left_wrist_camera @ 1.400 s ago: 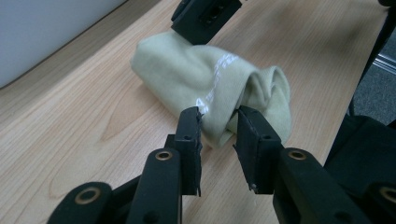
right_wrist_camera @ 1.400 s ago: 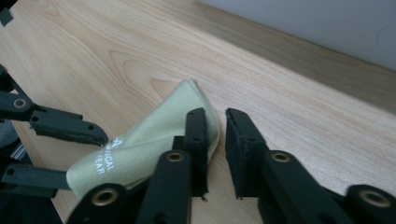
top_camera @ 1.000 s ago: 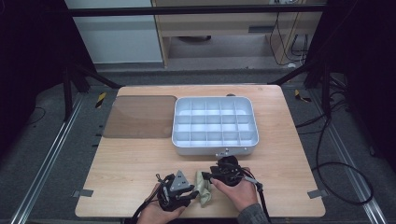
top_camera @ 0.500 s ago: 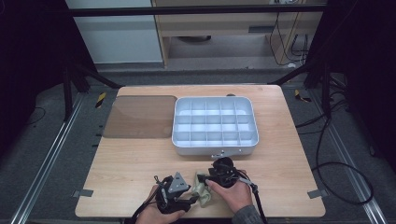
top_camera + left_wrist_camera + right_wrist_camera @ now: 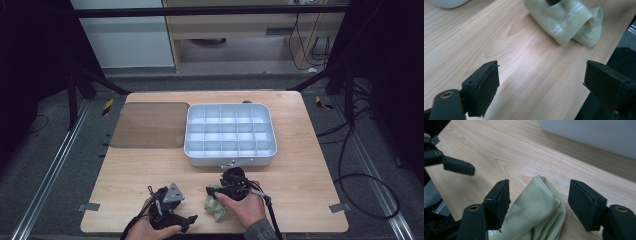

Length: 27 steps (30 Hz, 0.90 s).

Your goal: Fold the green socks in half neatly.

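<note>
A crumpled pale green cloth [image 5: 215, 209] lies on the wooden table near its front edge. My right gripper [image 5: 216, 192] hovers just over it, jaws wide open. In the right gripper view the cloth [image 5: 536, 212] sits low between the two open jaws of the right gripper [image 5: 539, 185], which do not grip it. My left gripper [image 5: 181, 213] is a little to the left of the cloth, open and holding nothing. In the left gripper view the cloth [image 5: 569, 20] lies ahead of the left gripper [image 5: 541, 70], beyond its spread jaws. One left jaw [image 5: 456, 166] shows at the left of the right gripper view.
A white plastic organiser tray [image 5: 196, 145] with several compartments stands at the table's middle, just behind the right gripper. A brown translucent lid or mat [image 5: 147, 125] lies flat to its left. The table's front edge is close to both hands.
My left gripper has drawn back to the left, away from the cloth. The right gripper has shifted slightly left over the cloth, which stays in place.
</note>
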Tool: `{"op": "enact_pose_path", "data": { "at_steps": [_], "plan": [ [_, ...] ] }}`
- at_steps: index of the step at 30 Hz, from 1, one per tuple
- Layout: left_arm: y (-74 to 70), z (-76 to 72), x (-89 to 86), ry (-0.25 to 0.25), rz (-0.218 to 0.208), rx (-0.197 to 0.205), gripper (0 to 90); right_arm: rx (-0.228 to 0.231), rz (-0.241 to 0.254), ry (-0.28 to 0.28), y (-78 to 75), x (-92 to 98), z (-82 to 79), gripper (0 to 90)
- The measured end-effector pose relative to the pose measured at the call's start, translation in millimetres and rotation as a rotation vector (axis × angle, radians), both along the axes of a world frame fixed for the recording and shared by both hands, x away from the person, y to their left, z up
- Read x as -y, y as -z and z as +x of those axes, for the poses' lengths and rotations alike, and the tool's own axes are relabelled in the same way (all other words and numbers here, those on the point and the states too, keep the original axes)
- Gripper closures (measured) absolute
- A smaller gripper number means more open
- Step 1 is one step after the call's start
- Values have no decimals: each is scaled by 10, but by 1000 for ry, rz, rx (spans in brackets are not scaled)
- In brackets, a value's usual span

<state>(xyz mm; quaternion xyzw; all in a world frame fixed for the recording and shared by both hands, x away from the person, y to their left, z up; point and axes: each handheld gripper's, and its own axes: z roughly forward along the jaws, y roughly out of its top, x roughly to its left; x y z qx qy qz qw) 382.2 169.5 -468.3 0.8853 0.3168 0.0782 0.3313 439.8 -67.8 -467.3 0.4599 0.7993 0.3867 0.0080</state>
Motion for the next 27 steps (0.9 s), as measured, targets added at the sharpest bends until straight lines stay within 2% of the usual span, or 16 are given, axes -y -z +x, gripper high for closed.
{"op": "enact_pose_path", "data": {
  "at_steps": [4, 8, 10, 13, 16, 21, 24, 27],
  "plan": [
    [-7, 63, -201, -26, 9, 10, 87, 4, -21, 18, 3, 4, -18, 275],
    [-20, 188, -471, -90, -19, 24, 84, -6, -24, 27, 38, 16, -55, 206],
    [-6, 239, -564, -112, -30, 25, 83, -15, -26, 27, 66, 8, -69, 204],
    [44, 297, -712, -156, -44, 27, 83, -28, -33, 31, 101, -9, -85, 235],
    [68, 324, -787, -175, -54, 19, 86, -33, -46, 25, 122, -7, -109, 280],
    [109, 355, -842, -204, -47, 19, 95, -51, -60, 13, 172, -31, -148, 391],
    [122, 368, -873, -225, -62, 21, 95, -47, -75, 0, 190, -49, -158, 448],
    [130, 385, -916, -238, -50, 25, 94, -43, -91, -3, 193, -61, -170, 498]
  ]
}}
